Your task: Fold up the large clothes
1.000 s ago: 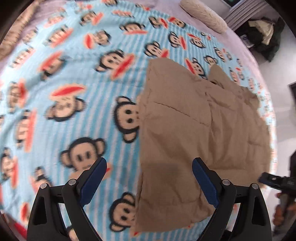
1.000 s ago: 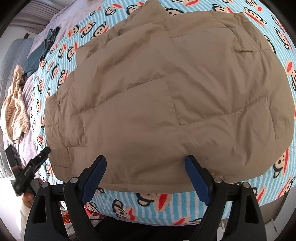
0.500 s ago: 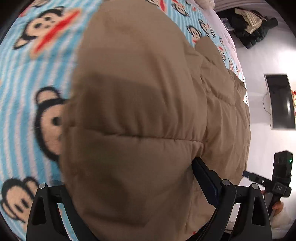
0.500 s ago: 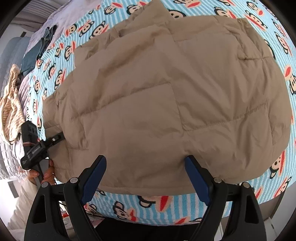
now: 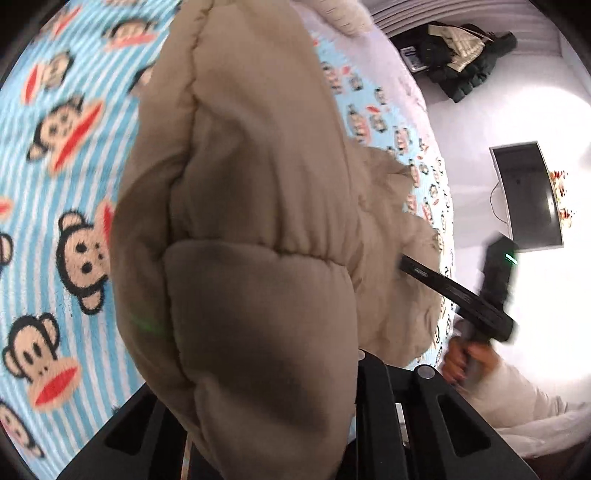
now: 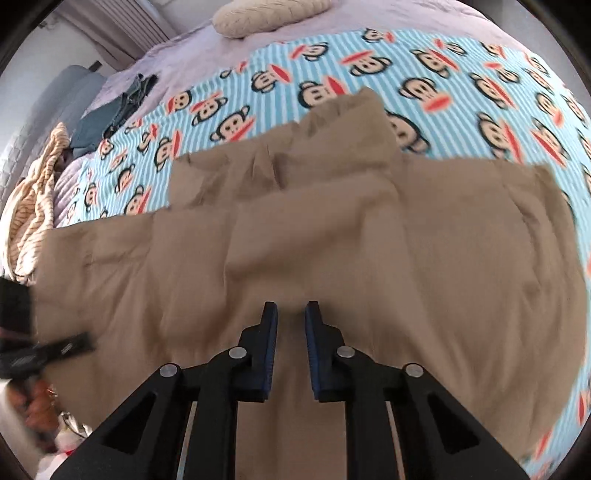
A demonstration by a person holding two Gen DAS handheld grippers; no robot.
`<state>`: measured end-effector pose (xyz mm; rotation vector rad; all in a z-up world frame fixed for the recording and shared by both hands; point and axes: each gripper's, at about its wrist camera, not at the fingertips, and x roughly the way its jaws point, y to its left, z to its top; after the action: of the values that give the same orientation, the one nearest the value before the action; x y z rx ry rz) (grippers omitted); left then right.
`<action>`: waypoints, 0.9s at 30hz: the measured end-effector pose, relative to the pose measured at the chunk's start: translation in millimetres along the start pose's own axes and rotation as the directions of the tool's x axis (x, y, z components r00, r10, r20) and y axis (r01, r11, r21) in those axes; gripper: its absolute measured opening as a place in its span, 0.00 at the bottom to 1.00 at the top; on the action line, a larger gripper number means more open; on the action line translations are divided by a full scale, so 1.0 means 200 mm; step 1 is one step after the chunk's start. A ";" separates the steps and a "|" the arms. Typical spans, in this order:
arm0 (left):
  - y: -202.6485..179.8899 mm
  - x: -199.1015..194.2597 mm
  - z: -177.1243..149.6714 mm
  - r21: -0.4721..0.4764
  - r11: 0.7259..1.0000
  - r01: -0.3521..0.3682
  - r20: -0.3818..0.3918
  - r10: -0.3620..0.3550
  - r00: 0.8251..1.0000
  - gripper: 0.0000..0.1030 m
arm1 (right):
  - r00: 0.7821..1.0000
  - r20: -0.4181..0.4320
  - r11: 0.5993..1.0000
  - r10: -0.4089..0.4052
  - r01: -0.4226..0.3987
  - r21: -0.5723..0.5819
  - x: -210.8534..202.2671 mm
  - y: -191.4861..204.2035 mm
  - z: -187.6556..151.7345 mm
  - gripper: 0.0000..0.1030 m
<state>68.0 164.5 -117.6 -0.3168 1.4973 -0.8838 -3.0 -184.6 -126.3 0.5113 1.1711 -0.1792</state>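
A tan quilted puffer jacket lies spread on a monkey-print blanket on a bed. My right gripper is shut on a fold of the jacket's near hem; its blue pads stand close together with fabric pinched between them. In the left wrist view the jacket bulges up over my left gripper and hides its fingertips; the jaw arms sit close together around the bunched fabric. My right gripper also shows in the left wrist view at the jacket's right edge.
A cream pillow lies at the head of the bed. Folded blue clothes and a striped garment lie at the left edge. A dark jacket and a monitor are beyond the bed.
Both grippers dropped onto the jacket's near edge and closed on it. The right jaws went from wide open to pinched. The jacket's edge now bunches up over the left gripper.
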 end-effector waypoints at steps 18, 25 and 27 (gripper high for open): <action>-1.19 0.39 0.06 0.224 0.963 -0.151 -0.022 0.160 0.987 0.21 | 0.951 -0.077 0.936 0.300 -0.278 0.216 0.40 -0.26 0.17 0.08; -1.33 0.51 0.05 0.317 0.945 -0.077 -0.107 0.116 0.987 0.41 | 0.961 -0.024 0.929 0.274 -0.258 0.264 0.05 -0.49 0.14 0.13; -1.35 0.56 0.04 0.325 0.946 0.009 -0.155 0.044 0.987 0.62 | 0.965 0.009 0.919 0.263 -0.254 0.301 -0.07 -0.62 0.07 0.13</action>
<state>-25.0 -92.0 -13.5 0.0118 1.4682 -1.1448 -45.1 -300.4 -145.2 0.9355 1.0995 -0.1212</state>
